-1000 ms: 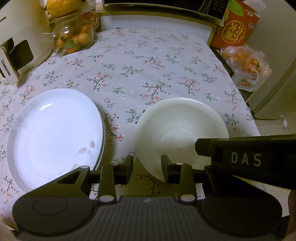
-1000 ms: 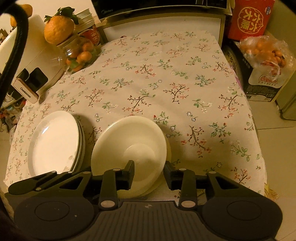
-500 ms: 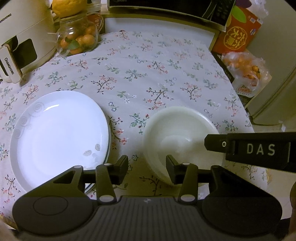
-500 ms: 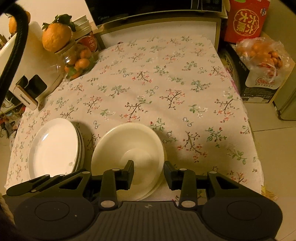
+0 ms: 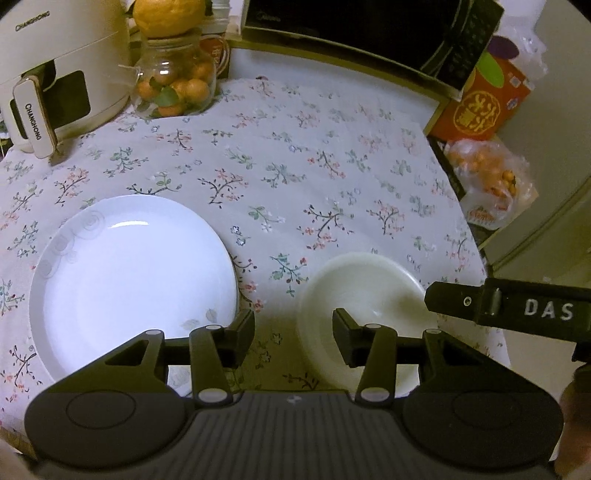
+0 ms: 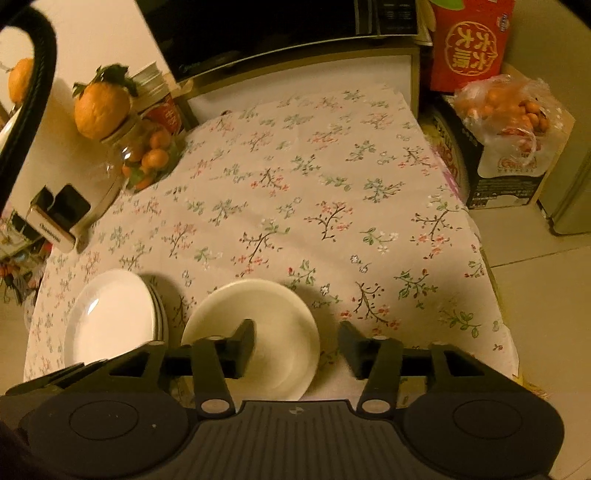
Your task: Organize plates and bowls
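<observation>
A stack of white plates (image 5: 129,273) lies at the near left of the floral table, also in the right wrist view (image 6: 110,317). A stack of cream bowls (image 5: 369,295) sits to its right near the front edge, also in the right wrist view (image 6: 273,325). My left gripper (image 5: 293,336) is open and empty, above the gap between plates and bowls. My right gripper (image 6: 297,347) is open and empty, high above the bowls' right rim; it shows at the right of the left wrist view (image 5: 509,306).
A white air fryer (image 5: 55,74) and a glass jar of oranges (image 5: 173,85) stand at the back left. A microwave (image 5: 369,29) is behind the table. A red box (image 6: 469,40) and a bag of oranges (image 6: 509,114) sit off the table's right edge (image 6: 480,240).
Both grippers have pulled back and risen from the bowls, which look smaller now. Both stay open. Plates and bowls have not moved.
</observation>
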The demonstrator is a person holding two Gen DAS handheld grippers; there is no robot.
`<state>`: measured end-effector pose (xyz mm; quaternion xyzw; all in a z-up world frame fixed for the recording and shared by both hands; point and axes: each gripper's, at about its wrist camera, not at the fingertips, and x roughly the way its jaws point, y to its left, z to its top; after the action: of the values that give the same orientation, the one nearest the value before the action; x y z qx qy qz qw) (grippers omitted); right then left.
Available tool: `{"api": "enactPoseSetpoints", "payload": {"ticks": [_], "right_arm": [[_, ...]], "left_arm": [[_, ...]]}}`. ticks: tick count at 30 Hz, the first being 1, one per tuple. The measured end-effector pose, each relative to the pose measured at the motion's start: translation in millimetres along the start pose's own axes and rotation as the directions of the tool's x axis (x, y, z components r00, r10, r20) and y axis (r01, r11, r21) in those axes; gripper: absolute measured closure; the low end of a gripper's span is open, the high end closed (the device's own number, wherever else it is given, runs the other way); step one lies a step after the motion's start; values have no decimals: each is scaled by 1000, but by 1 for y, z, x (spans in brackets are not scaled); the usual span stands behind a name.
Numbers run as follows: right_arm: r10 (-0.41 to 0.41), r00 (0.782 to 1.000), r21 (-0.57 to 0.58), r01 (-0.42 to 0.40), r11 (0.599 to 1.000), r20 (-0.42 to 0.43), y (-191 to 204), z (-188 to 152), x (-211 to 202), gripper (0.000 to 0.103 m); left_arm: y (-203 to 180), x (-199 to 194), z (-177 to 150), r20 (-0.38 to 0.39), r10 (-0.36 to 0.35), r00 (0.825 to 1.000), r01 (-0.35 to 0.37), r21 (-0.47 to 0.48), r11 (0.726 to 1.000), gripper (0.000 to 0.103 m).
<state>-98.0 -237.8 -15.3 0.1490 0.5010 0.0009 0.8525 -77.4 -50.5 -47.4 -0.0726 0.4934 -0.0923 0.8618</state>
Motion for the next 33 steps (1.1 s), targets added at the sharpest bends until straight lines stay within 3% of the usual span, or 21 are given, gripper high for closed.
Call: {"api": "enactPoseSetpoints", "payload": {"ticks": [1,3,8,17,29,31,33], "right_arm": [[-2,1000,17,2,1000,-1,-2,1,1,25],[-2,1000,76,3,997,-14,-9,2,3,13],[-15,999,205,25,979,-48,-28,4,10,13],[-28,998,165,37,986,-58,-21,2,16,17],[-35,996,100,43,994,-82,-8,-6,29,47],[-46,994,71,53,996,-104,-3,-9,36,61],[-49,991,50,56,997,-128,1,-12,43,75]], "left_arm": [[2,0,2,0,-6,1000,6,-11,1000,59],[7,-2,5,5,-22,1000,22,-42,999,57],[14,0,9,2,-50,999,50,-78,996,55],[14,9,9,-25,-117,993,115,-64,991,66],[3,33,-3,-73,-86,994,87,15,996,77],[0,39,-7,-86,-73,994,76,36,996,86],[-1,42,-9,-93,-54,994,59,49,997,89]]}}
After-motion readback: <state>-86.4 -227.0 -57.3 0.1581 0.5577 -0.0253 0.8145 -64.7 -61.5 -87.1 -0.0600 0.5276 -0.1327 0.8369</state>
